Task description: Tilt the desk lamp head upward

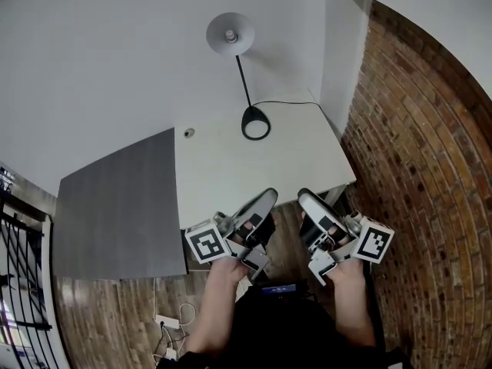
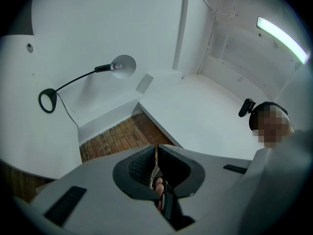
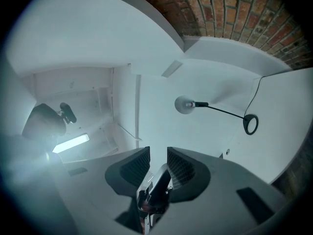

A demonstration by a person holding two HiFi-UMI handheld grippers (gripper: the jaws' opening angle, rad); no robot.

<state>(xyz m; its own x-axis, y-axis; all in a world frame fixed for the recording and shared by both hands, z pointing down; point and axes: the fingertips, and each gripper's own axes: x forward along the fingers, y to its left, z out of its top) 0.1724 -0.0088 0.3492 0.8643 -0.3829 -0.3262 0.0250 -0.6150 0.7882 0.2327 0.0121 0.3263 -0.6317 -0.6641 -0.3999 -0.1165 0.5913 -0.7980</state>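
In the head view, the desk lamp (image 1: 244,83) is seen standing toward the far right corner of the white desk (image 1: 231,177), its ring base (image 1: 256,123) set on the top and its lamp head (image 1: 230,34) raised on a thin black stem. A black cable (image 1: 292,103) is led from the base toward the brick wall (image 1: 419,167). The 2 tools, the left hand-held gripper (image 1: 265,199) and the right hand-held gripper (image 1: 307,200), are held at the desk's near edge, well apart from the lamp.

In the left gripper view, the jaws are seen pressed together with nothing between them; the lamp is seen at the upper left.

In the right gripper view, the jaws are seen parted and empty, with the lamp head ahead of them at a distance.
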